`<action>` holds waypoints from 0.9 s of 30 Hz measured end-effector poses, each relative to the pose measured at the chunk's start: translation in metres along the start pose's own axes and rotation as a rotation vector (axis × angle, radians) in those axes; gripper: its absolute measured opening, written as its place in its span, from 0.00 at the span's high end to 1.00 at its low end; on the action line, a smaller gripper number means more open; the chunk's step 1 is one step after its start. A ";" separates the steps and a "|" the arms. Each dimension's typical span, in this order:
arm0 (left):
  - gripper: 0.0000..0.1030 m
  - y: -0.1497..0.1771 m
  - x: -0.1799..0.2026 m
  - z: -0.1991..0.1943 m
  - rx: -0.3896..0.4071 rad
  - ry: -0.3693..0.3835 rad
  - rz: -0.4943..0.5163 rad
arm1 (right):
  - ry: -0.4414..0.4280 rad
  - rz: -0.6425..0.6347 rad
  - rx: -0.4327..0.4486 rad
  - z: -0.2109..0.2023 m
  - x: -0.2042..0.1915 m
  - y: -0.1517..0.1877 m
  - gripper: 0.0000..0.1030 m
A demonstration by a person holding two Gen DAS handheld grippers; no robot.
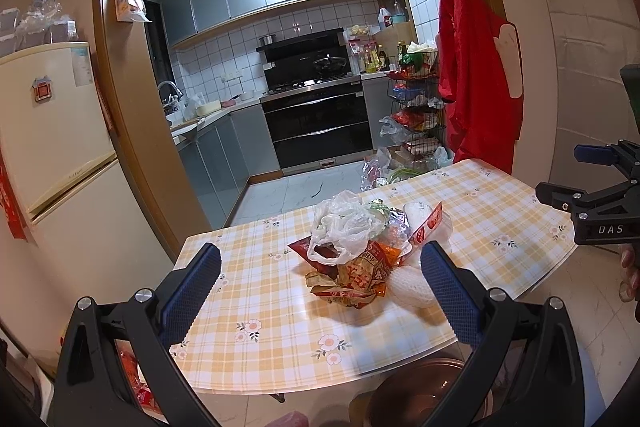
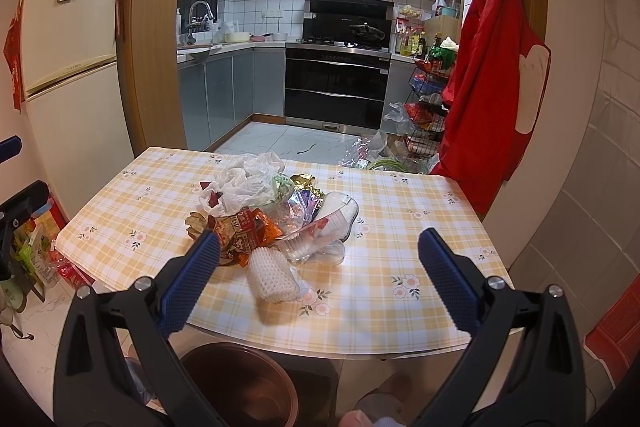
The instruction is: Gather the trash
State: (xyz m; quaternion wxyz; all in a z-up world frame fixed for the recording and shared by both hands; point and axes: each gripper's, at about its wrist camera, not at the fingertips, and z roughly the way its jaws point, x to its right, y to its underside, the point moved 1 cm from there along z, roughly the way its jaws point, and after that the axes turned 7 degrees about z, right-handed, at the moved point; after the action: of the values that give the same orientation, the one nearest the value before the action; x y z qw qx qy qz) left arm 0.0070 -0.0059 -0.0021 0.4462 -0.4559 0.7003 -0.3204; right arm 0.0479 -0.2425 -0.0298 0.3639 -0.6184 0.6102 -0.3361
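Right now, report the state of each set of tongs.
Left tongs: open, holding nothing, facing the trash pile.
Right tongs: open, holding nothing.

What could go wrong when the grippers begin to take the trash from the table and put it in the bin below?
1. The trash pile is tangled: pulling the white plastic bag may drag wrappers off the table.
2. The white foam net lies near the table edge and could roll off, perhaps missing the brown bin.
3. The clear plastic cup may slip from or crumple between the fingers of the open right gripper. The left gripper is open too.
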 end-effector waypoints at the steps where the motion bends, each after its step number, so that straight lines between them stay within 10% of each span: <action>1: 0.05 -0.001 0.001 -0.001 -0.001 0.000 0.003 | 0.000 0.000 0.001 0.000 0.000 0.000 0.05; 27: 0.05 0.001 0.001 0.001 -0.002 0.024 0.010 | 0.007 0.013 -0.006 0.000 -0.007 0.004 0.05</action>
State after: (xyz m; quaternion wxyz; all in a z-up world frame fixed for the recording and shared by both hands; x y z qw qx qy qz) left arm 0.0071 -0.0063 -0.0040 0.4387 -0.4490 0.7083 -0.3229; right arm 0.0455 -0.2354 -0.0335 0.3620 -0.6141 0.6166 -0.3340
